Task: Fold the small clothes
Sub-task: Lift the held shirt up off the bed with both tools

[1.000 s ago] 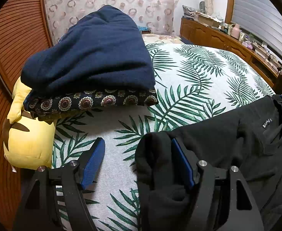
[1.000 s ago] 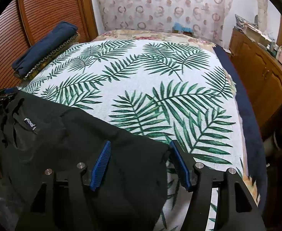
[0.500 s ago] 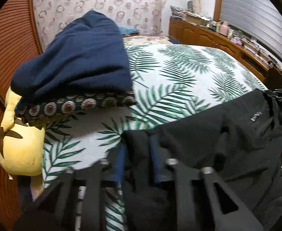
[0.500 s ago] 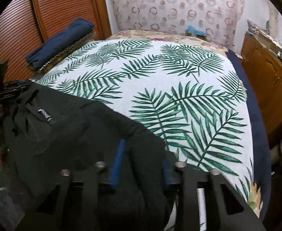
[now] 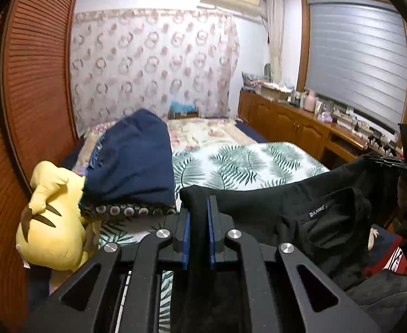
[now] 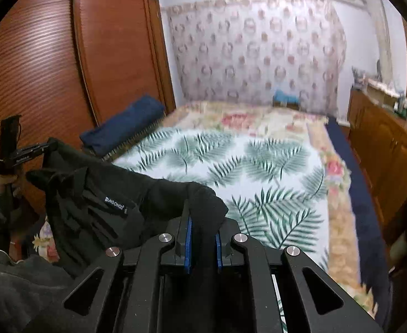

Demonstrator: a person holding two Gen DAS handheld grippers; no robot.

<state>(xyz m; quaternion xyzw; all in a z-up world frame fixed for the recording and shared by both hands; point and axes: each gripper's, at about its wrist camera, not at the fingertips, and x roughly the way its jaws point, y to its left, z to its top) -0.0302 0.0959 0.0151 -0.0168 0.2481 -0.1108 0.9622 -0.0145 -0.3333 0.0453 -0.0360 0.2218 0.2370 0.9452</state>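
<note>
black garment [image 5: 300,208] hangs stretched between the two grippers, above the bed [image 5: 245,161] with the palm-leaf cover. left gripper [image 5: 197,216] has just been closing and its blue pads now pinch one corner of the cloth; right gripper [image 6: 203,230] has done the same on the other corner. the lower part of the garment is cut off behind the black frames. a small white label shows, but its letters are hard to read. the far bed is blurred.
</note>
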